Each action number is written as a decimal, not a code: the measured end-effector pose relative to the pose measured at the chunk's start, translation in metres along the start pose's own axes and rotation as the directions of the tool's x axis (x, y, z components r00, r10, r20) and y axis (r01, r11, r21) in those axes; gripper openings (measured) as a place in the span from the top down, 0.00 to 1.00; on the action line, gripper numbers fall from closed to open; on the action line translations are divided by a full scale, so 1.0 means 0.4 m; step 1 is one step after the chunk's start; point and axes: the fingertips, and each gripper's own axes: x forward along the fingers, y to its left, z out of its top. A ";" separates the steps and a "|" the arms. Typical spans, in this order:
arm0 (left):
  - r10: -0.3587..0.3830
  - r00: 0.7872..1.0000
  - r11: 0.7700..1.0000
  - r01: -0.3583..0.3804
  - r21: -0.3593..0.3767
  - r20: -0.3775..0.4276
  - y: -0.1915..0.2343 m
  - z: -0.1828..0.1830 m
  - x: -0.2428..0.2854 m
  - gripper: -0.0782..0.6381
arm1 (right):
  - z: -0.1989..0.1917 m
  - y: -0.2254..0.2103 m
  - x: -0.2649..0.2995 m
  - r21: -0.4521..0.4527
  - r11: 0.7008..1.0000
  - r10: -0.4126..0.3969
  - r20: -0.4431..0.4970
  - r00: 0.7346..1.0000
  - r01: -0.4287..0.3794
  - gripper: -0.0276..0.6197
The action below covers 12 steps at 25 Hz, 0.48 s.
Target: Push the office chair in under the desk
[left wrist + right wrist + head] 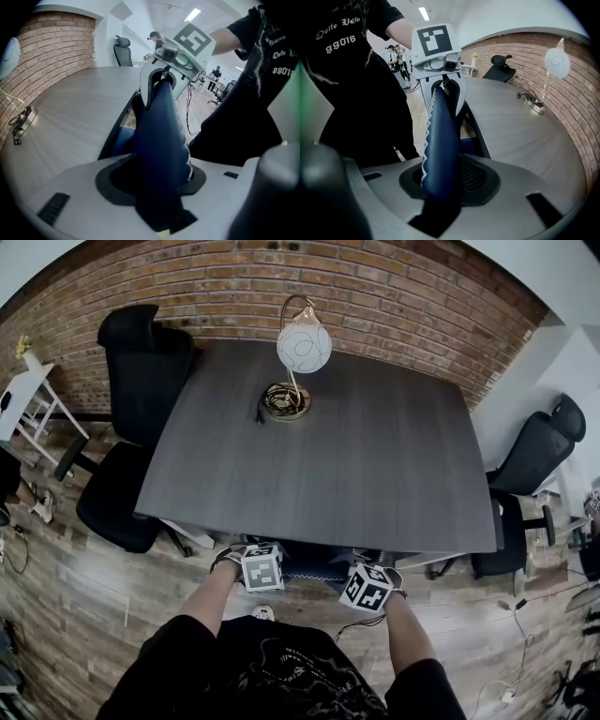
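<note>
The office chair's dark blue back (309, 565), edged with white stitching, shows just below the near edge of the dark wood desk (328, 456); the rest of the chair is hidden beneath the desk. My left gripper (264, 563) and right gripper (367, 583) sit at the two ends of the back's top. In the left gripper view the back (159, 154) runs between the jaws with dark gaps beside it; I read this gripper as open. In the right gripper view the back (440, 150) is clamped between the jaws.
A globe lamp (303, 343) and a coiled cable (284, 401) stand at the desk's far side, near the brick wall. One black chair (131, 427) stands at the desk's left, another (530, 465) at its right. A white side table (23, 390) is far left. Cables lie on the wooden floor.
</note>
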 end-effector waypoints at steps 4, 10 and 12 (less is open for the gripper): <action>0.009 0.999 1.000 -0.009 0.007 -0.033 -0.001 0.000 0.001 0.63 | -0.008 0.000 0.002 0.032 0.999 0.017 -0.011 1.000 -0.016 0.76; 0.066 0.997 0.998 -0.067 -0.012 -0.026 0.004 -0.002 -0.001 0.61 | -0.012 0.005 0.002 0.079 0.997 0.027 -0.039 0.999 -0.023 0.72; 0.075 0.996 0.997 -0.076 -0.018 -0.041 0.004 -0.009 -0.003 0.61 | -0.006 0.007 0.004 0.086 0.996 0.024 -0.041 0.999 -0.021 0.72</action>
